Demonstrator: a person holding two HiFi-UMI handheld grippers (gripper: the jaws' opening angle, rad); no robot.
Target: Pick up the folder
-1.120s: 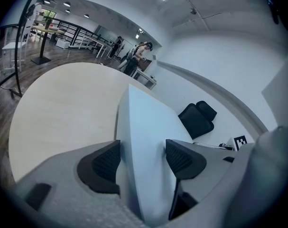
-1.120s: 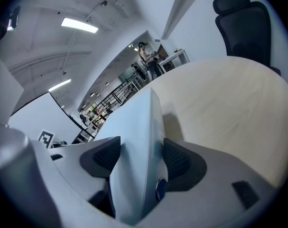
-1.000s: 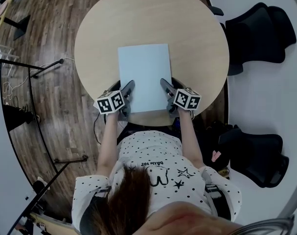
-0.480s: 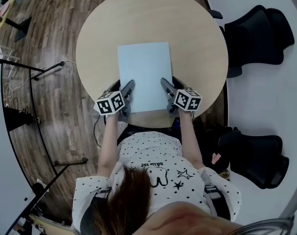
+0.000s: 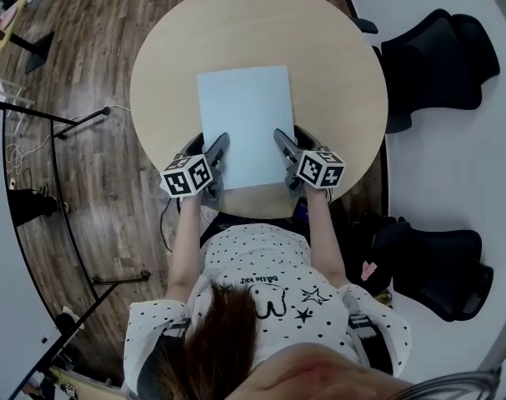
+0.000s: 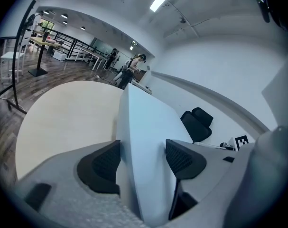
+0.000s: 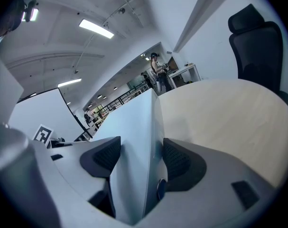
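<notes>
A pale blue folder [image 5: 244, 123] hangs just over the round beige table [image 5: 261, 23], held by its near end from both sides. My left gripper [image 5: 217, 152] is shut on the folder's left edge, and my right gripper [image 5: 283, 147] is shut on its right edge. In the left gripper view the folder [image 6: 148, 137] runs edge-on between the dark pads [image 6: 103, 165] of the left gripper [image 6: 141, 158]. Seen from the right gripper view, the folder [image 7: 134, 137] sits between the pads [image 7: 179, 163] of the right gripper [image 7: 136, 158]. The folder's underside is hidden.
Two black office chairs [image 5: 436, 52] [image 5: 440, 261] stand right of the table on a white floor. Black stands and cables [image 5: 44, 115] sit on the wooden floor to the left. The person stands at the table's near edge.
The folder has come up a little between both grippers; it looks slightly larger and its far edge sits farther up the table. Both grippers kept their hold.
</notes>
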